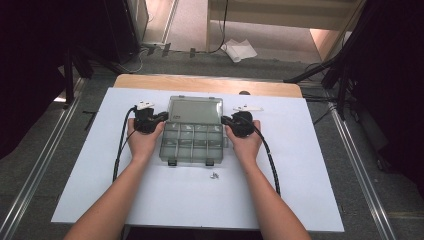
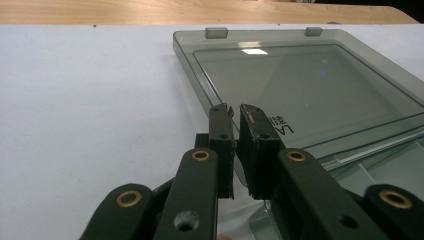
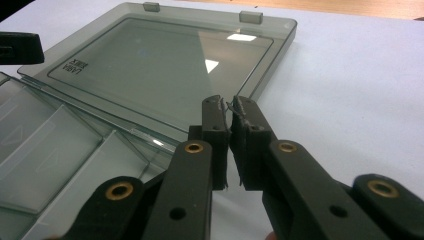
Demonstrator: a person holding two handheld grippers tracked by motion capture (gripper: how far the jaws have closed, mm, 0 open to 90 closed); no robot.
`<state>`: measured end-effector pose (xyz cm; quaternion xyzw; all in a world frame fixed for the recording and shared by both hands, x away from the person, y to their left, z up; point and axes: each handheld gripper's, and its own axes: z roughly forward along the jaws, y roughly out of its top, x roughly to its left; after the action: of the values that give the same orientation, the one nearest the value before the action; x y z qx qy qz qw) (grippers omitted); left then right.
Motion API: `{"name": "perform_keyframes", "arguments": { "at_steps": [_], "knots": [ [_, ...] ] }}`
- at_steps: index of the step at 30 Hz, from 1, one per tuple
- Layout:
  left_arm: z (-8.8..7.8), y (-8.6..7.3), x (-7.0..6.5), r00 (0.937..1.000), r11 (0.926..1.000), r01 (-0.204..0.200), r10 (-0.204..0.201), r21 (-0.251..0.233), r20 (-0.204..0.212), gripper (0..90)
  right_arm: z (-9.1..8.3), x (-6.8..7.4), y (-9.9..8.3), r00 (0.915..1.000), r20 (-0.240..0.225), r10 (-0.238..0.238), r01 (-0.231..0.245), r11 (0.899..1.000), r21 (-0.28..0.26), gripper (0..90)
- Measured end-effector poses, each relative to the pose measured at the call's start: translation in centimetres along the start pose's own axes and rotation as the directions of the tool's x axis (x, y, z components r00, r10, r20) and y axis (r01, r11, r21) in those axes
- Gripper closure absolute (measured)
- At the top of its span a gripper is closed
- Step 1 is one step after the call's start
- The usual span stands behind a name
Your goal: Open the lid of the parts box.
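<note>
Box: clear compartment box (image 1: 192, 142) mid-desk (image 1: 75, 190), lid (image 1: 195, 109) flung open flat toward 12 o'clock.
Left hand-held gripper (image 1: 161, 118): at the box's 9 o'clock edge by the hinge line, jaws nearly closed, nothing between them.
Right hand-held gripper (image 1: 226, 120): at the 3 o'clock edge, jaws likewise almost together, empty.
Key relation: box lies between both, long axis 9-to-3; lid toward 12 from each tip; neither hand nearer.
Small part (image 1: 215, 175): at 6 o'clock of box, too small to identify.
Hidden: contact between jaw tips and box rim unclear; compartments seemingly empty.

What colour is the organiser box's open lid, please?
Smoky translucent grey lid, clearest in the left gripper view.
</note>
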<state>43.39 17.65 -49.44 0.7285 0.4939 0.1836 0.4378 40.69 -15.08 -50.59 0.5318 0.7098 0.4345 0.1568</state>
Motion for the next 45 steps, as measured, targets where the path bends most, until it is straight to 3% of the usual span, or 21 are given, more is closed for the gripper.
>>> {"name": "perform_keyframes", "arguments": {
  "at_steps": [3, 7, 8, 13, 15, 20, 24, 28, 32, 35, 38, 40, 42, 45],
  "knots": [
    [-0.4, 0.1, 0.2, 0.9999, 0.9997, 0.016, -0.016, -0.018, 0.004, 83.2, -0.2, 0.0, 0.0, 1.0000, 0.001, 0.002, -0.002, 1.000, 0.002, 81.5],
    [-1.2, 0.0, 0.3, 0.9998, 0.9988, 0.009, -0.008, -0.048, 0.017, 82.9, -0.7, -0.1, -0.1, 0.9999, 0.003, -0.012, 0.012, 1.000, -0.003, 75.7],
    [-1.4, 0.0, 0.3, 0.9999, 0.9985, 0.003, -0.002, -0.055, 0.016, 74.3, -0.8, -0.2, -0.1, 0.9999, 0.000, -0.011, 0.011, 1.000, -0.005, 73.5],
    [-2.6, -0.3, 0.0, 0.9995, 0.9959, -0.001, 0.004, -0.090, 0.033, 73.6, -1.5, -0.4, -0.2, 0.9997, -0.016, -0.017, 0.017, 1.000, -0.021, 64.1],
    [-3.2, -0.2, -0.2, 0.9992, 0.9936, -0.014, 0.018, -0.112, 0.035, 67.9, -1.8, -0.4, -0.3, 0.9995, -0.028, -0.017, 0.016, 1.000, -0.022, 60.5],
    [-4.8, -0.1, -0.7, 0.9974, 0.9879, -0.036, 0.045, -0.151, 0.056, 62.7, -2.6, -0.4, -0.3, 0.9949, -0.070, -0.073, 0.072, 0.997, -0.016, 51.8],
    [-5.9, -0.3, -1.2, 0.9941, 0.9829, -0.074, 0.086, -0.169, 0.065, 52.7, -3.3, -0.2, -0.3, 0.9918, -0.098, -0.082, 0.081, 0.997, -0.009, 44.4],
    [-7.0, -0.9, -1.5, 0.9923, 0.9803, -0.070, 0.088, -0.185, 0.088, 44.4, -4.0, 0.0, -0.4, 0.9861, -0.118, -0.117, 0.118, 0.993, 0.000, 32.0],
    [-8.1, -1.4, -1.8, 0.9904, 0.9772, -0.085, 0.105, -0.194, 0.091, 30.3, -4.6, 0.4, -0.6, 0.9778, -0.127, -0.167, 0.171, 0.985, 0.021, 21.5],
    [-8.9, -1.7, -2.0, 0.9899, 0.9754, -0.092, 0.111, -0.200, 0.088, 18.6, -5.0, 0.5, -0.8, 0.9738, -0.149, -0.171, 0.178, 0.984, 0.028, 14.1],
    [-9.8, -2.1, -2.1, 0.9877, 0.9756, -0.091, 0.114, -0.200, 0.107, 8.5, -5.5, 0.6, -1.1, 0.9739, -0.153, -0.168, 0.175, 0.984, 0.034, 12.9],
    [-10.3, -2.5, -2.3, 0.9851, 0.9727, -0.104, 0.130, -0.207, 0.113, 0.0, -5.6, 0.6, -1.4, 0.9702, -0.162, -0.180, 0.189, 0.981, 0.041, 2.5],
    [-10.9, -2.9, -2.6, 0.9841, 0.9660, -0.129, 0.153, -0.224, 0.090, 0.0, -5.6, 0.7, -1.6, 0.9637, -0.185, -0.193, 0.207, 0.977, 0.060, 0.0],
    [-11.6, -3.4, -2.9, 0.9807, 0.9583, -0.147, 0.174, -0.245, 0.090, 0.0, -5.8, 1.1, -1.8, 0.9596, -0.181, -0.216, 0.233, 0.969, 0.082, 0.0]
  ]
}}
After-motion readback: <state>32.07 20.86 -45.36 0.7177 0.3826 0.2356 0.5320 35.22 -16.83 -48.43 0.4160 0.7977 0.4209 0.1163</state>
